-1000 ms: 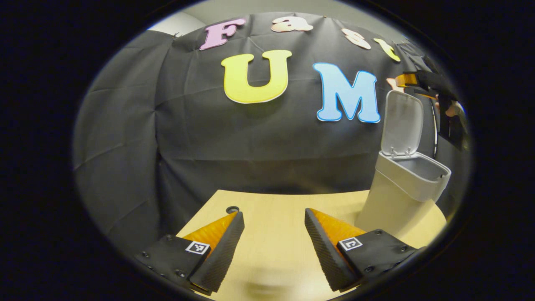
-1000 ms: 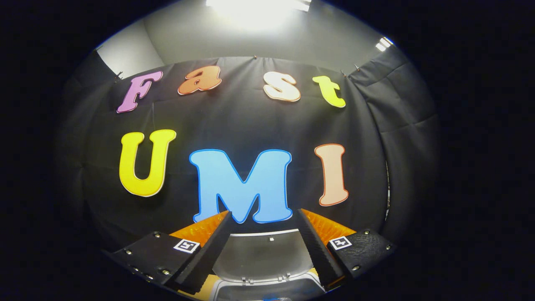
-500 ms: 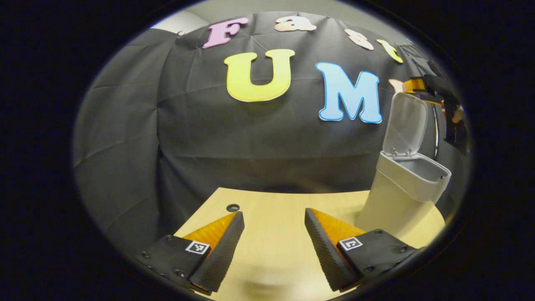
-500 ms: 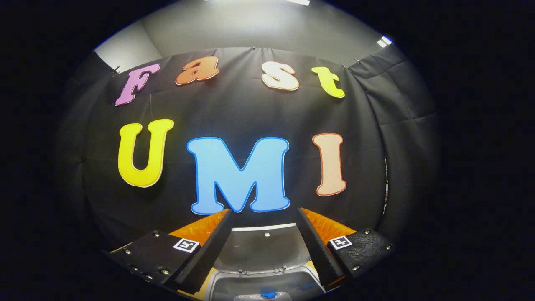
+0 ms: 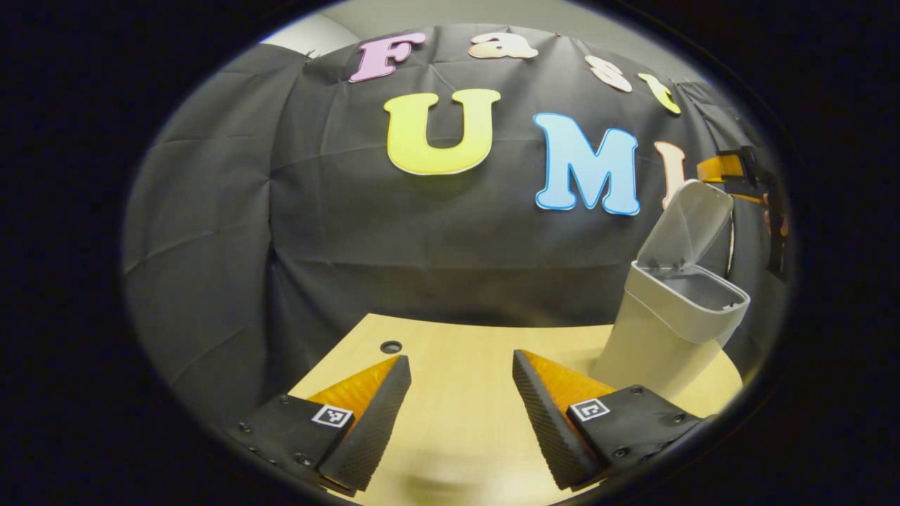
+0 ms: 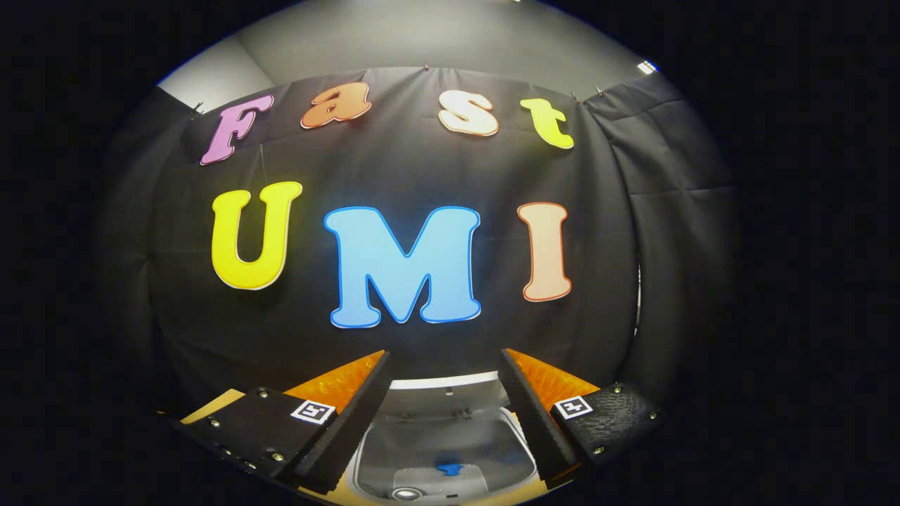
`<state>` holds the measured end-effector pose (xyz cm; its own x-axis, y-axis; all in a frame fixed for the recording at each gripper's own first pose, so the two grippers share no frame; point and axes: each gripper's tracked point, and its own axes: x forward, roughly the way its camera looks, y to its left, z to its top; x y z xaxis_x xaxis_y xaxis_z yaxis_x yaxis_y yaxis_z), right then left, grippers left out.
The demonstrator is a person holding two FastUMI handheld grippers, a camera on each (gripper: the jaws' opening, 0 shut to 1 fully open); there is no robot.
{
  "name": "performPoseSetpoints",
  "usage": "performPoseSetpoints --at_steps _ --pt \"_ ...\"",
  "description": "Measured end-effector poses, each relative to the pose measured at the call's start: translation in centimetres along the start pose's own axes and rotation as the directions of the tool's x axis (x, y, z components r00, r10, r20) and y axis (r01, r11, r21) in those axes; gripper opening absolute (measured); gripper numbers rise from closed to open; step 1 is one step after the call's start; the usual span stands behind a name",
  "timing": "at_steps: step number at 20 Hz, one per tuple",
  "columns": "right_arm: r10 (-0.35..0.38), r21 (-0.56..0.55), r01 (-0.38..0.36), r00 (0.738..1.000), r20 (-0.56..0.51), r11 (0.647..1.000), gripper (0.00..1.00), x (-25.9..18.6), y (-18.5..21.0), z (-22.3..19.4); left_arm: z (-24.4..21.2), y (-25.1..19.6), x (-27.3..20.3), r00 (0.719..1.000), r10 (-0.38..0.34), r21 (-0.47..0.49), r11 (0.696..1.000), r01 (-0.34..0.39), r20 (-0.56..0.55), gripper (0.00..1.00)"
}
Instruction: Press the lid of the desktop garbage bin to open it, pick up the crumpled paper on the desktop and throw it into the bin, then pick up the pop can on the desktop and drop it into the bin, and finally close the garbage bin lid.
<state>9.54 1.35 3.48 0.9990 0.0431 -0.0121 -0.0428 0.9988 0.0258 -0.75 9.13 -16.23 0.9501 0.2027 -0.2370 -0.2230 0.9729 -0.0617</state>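
The grey desktop bin (image 5: 654, 337) stands at the table's right end, its lid (image 5: 692, 221) raised and tilted forward over the mouth. My right gripper (image 5: 724, 172) sits at the lid's top edge, behind it. In the right gripper view that gripper (image 6: 443, 365) is open, with the lid (image 6: 443, 397) low between its fingers and the bin's inside (image 6: 485, 450) below. Down in the bin lie a blue scrap (image 6: 448, 467) and a round metal can top (image 6: 403, 494). My left gripper (image 5: 460, 379) hangs open over the table, holding nothing.
The light wooden table (image 5: 457, 429) has a small round hole (image 5: 391, 346) near its back left corner. The black cloth wall hangs close behind the table and the bin.
The lid has swung from nearly upright to leaning forward over the bin. My right gripper has come down with it, and more of the bin's inside shows. The left gripper has barely moved.
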Motion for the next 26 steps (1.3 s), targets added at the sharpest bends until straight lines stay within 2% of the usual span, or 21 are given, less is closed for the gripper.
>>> performPoseSetpoints --at_steps 2,3,5,6,12,15,16,22,25,26 --pt "-0.005 0.003 0.005 1.0 -0.028 1.0 0.98 -1.2 -0.2 -1.1 0.0 0.1 -0.4 1.0 0.004 -0.001 1.0 -0.004 0.003 0.96" --pt "-0.008 0.003 0.008 0.999 -0.04 1.0 0.98 -1.7 -0.2 -1.7 0.1 0.2 -0.7 1.0 0.007 -0.002 1.0 -0.007 0.007 1.0" --pt "-0.011 -0.001 0.011 0.998 -0.059 1.0 0.98 -2.7 -0.4 -2.8 0.2 0.2 -1.1 1.0 0.009 0.004 1.0 -0.009 0.011 1.0" --pt "-0.013 -0.002 0.013 0.997 -0.072 1.0 0.98 -3.0 -0.4 -3.4 0.0 0.2 -1.2 1.0 0.01 0.014 1.0 -0.01 0.011 0.96" --pt "-0.023 -0.014 0.021 0.988 -0.156 1.0 0.98 -5.2 -0.3 -6.2 -0.6 -0.1 -2.2 1.0 0.001 0.022 1.0 -0.001 0.007 0.96" --pt "-0.028 -0.045 0.018 0.975 -0.218 0.999 0.98 -5.7 -0.4 -8.3 -0.6 -0.1 -2.4 1.0 0.001 0.025 1.0 -0.001 0.005 0.96" --pt "-0.031 -0.057 0.018 0.972 -0.232 0.998 0.98 -5.9 -0.5 -8.8 -0.6 -0.1 -2.5 1.0 0.002 0.024 1.0 -0.002 0.006 1.0" --pt "-0.044 -0.151 -0.005 0.946 -0.322 0.989 0.98 -6.0 -0.5 -11.9 -1.0 0.4 -2.9 1.0 0.014 0.006 1.0 -0.014 0.004 0.98" --pt "-0.041 -0.15 -0.013 0.936 -0.351 0.989 0.98 -6.0 -0.5 -12.9 -1.2 1.0 -3.1 1.0 0.025 -0.001 1.0 -0.025 0.002 0.96" --pt "-0.037 -0.144 -0.015 0.934 -0.354 0.99 0.97 -5.9 -0.4 -13.1 -1.3 1.2 -3.2 1.0 0.028 -0.002 1.0 -0.028 0.0 1.0"
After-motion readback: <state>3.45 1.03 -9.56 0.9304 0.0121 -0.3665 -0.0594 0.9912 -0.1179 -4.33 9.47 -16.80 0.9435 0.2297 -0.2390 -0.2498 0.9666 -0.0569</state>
